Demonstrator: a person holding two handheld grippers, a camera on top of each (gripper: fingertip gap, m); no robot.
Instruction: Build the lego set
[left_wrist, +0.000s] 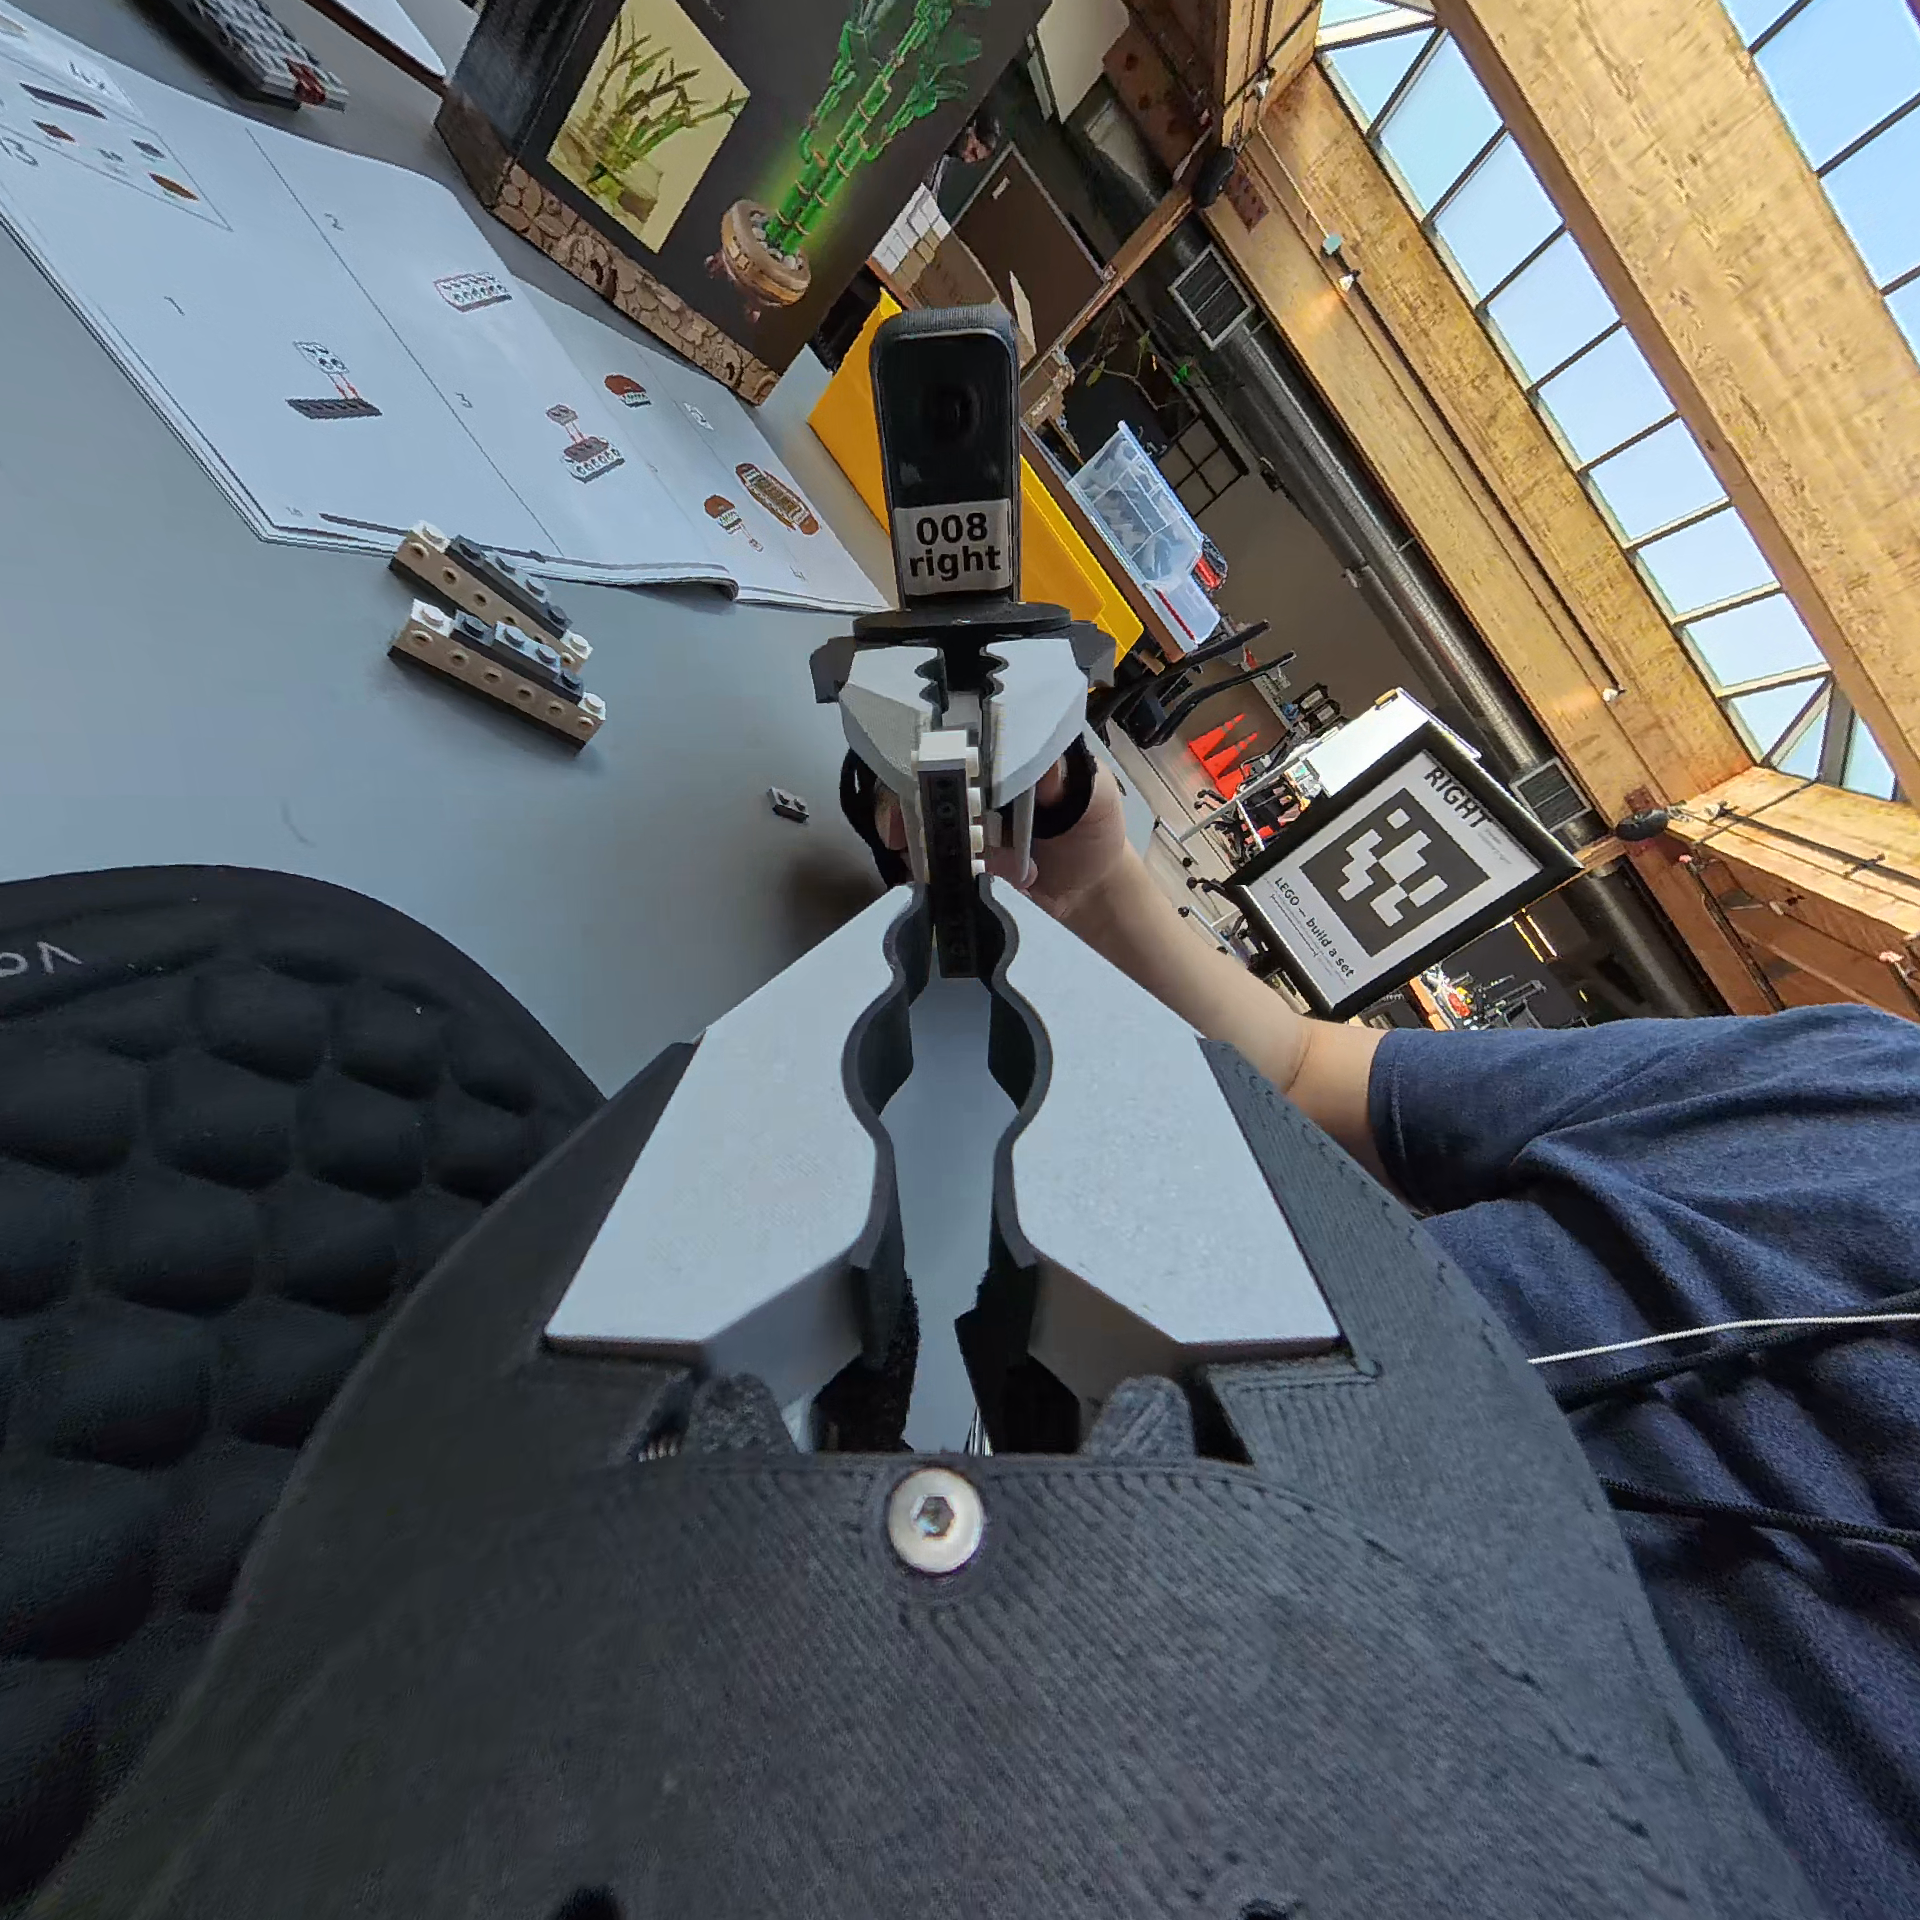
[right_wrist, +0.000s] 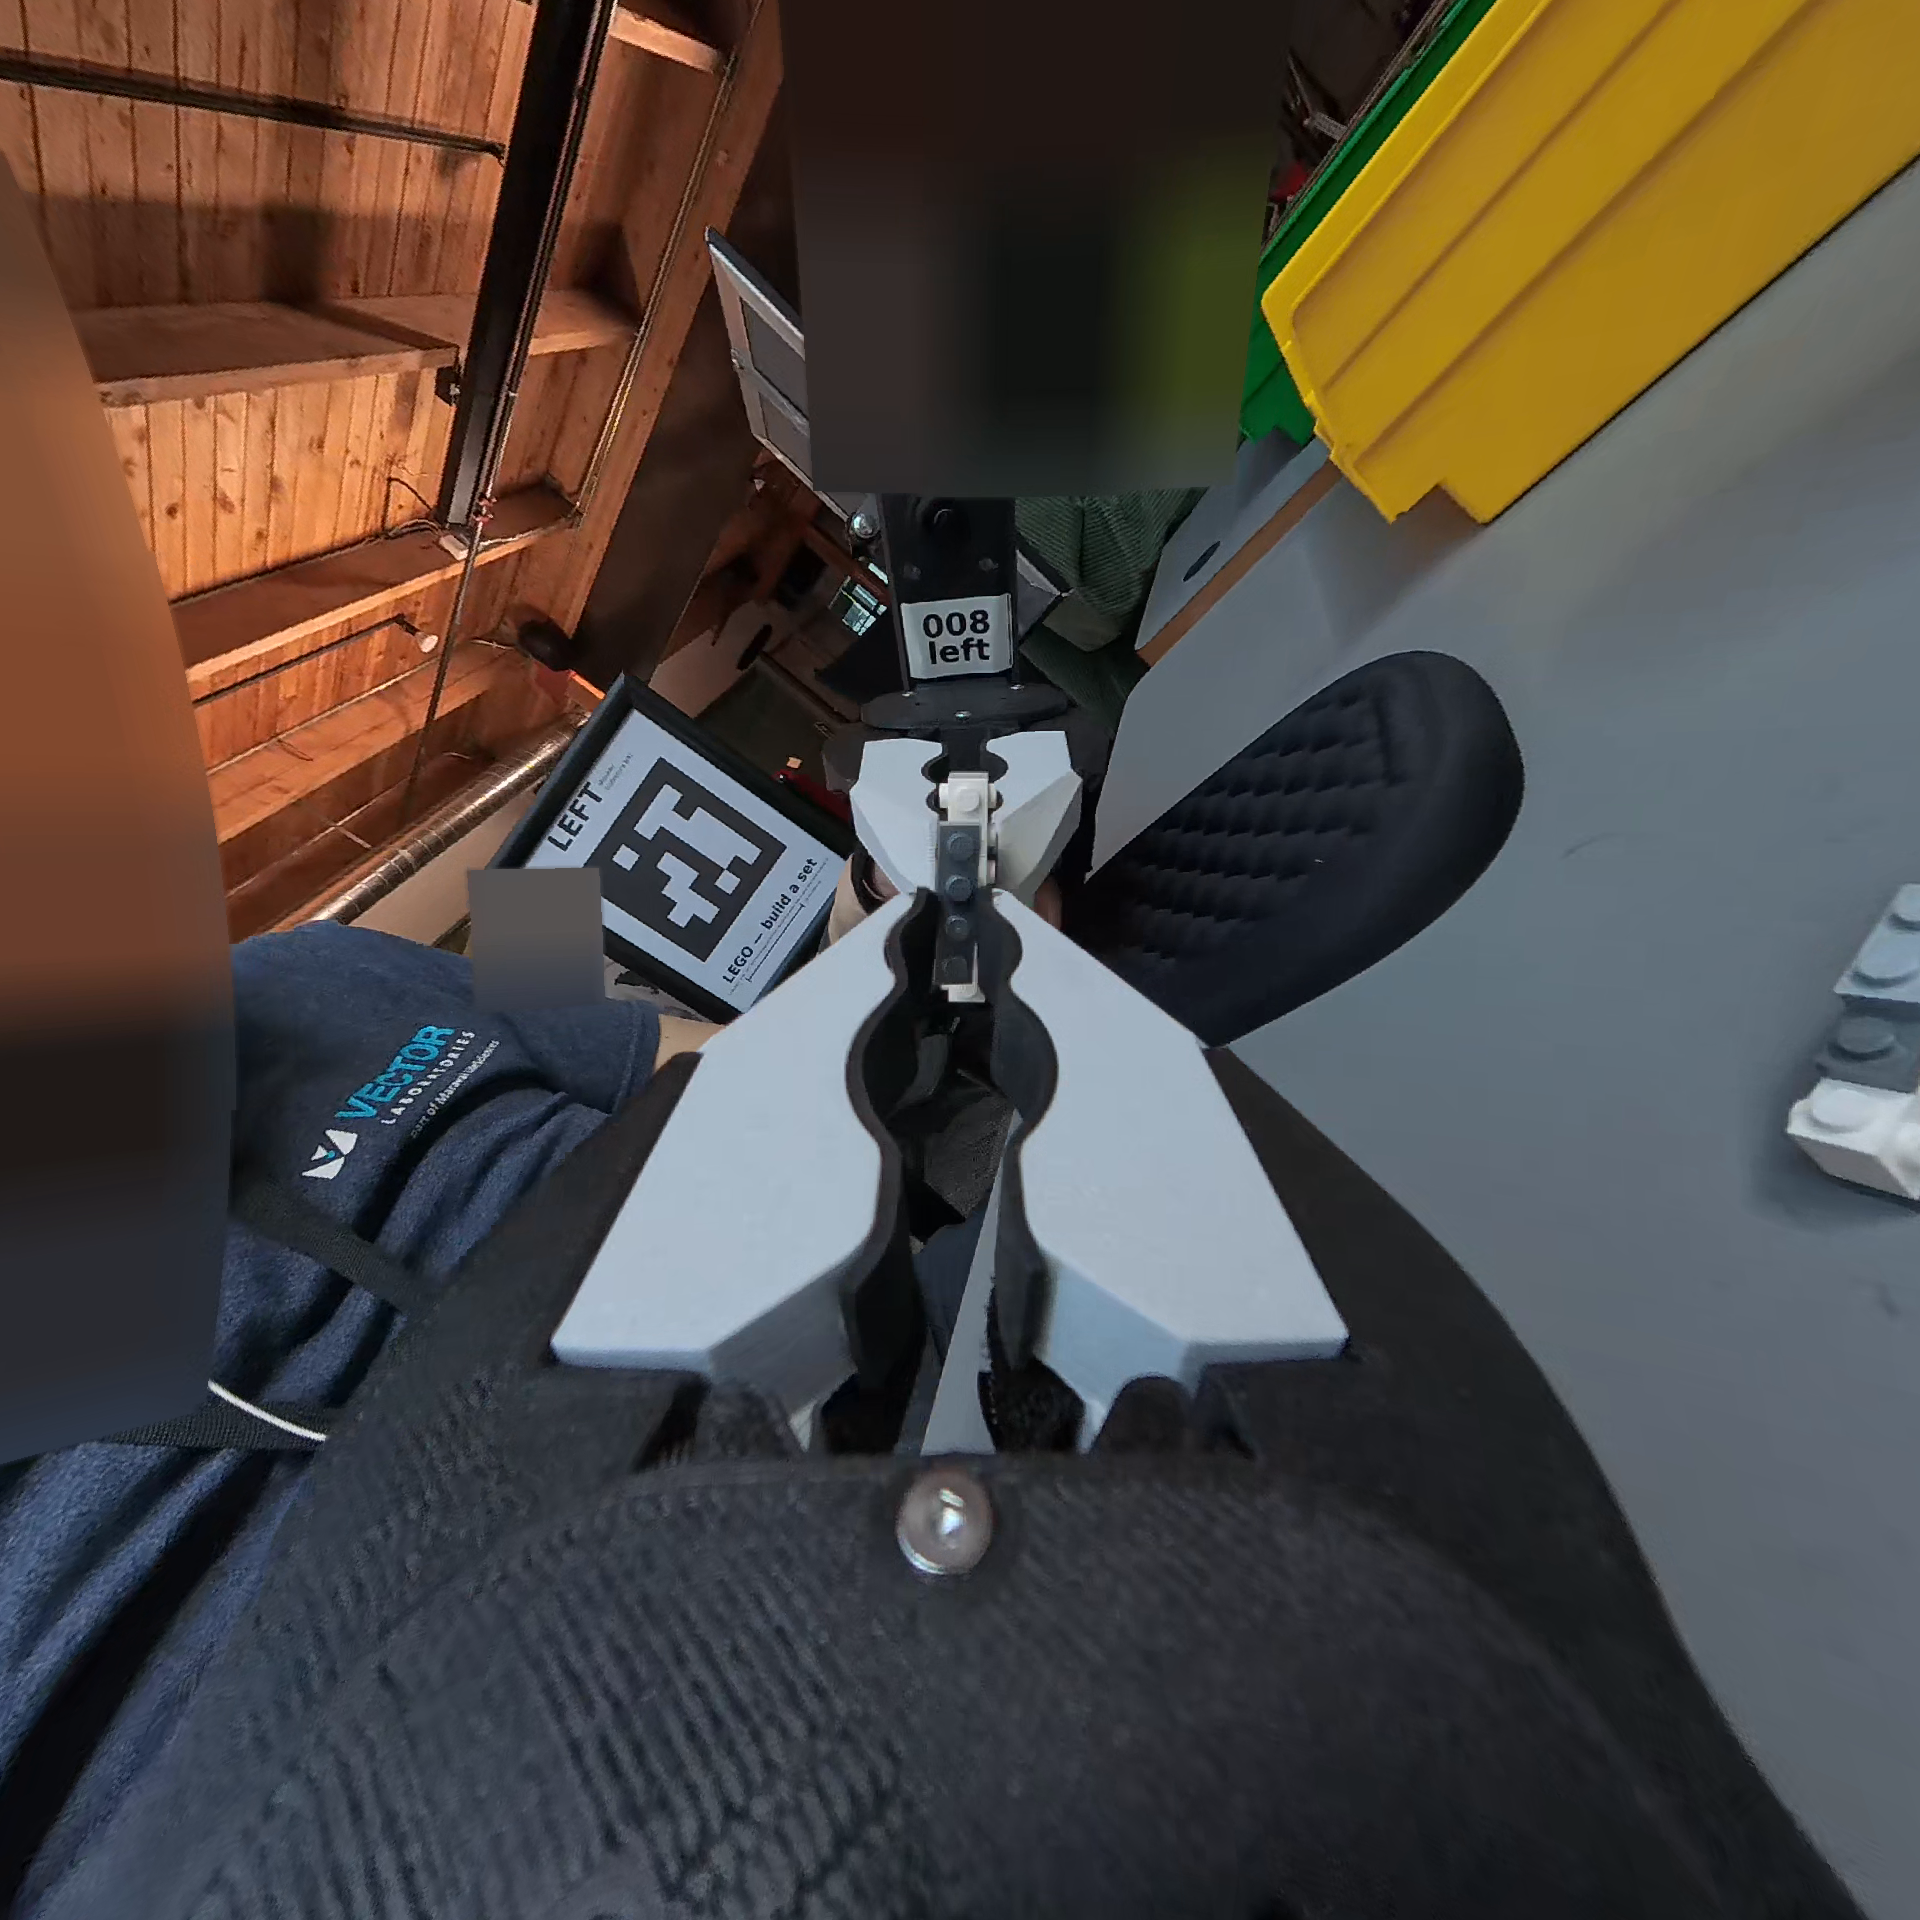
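Observation:
Both grippers face each other above the grey table and grip one narrow lego strip (left_wrist: 951, 831), dark with a white layer and side studs. My left gripper (left_wrist: 951, 909) is shut on its near end in the left wrist view; the right gripper (left_wrist: 961, 732) clamps the far end. In the right wrist view the strip (right_wrist: 958, 883) shows dark grey studs over white. My right gripper (right_wrist: 956, 940) is shut on its near end, and the left gripper (right_wrist: 968, 800) holds the other end.
Two tan-and-dark lego assemblies (left_wrist: 483, 592) (left_wrist: 499, 675) lie by the open instruction booklet (left_wrist: 416, 364). A small dark piece (left_wrist: 790, 805) lies on the table. Grey and white bricks (right_wrist: 1870, 1060), a black cushion (right_wrist: 1299, 842), the set's box (left_wrist: 727, 156) and a yellow bin (right_wrist: 1558, 260) stand around. The tips of both grippers are at nearly the same place.

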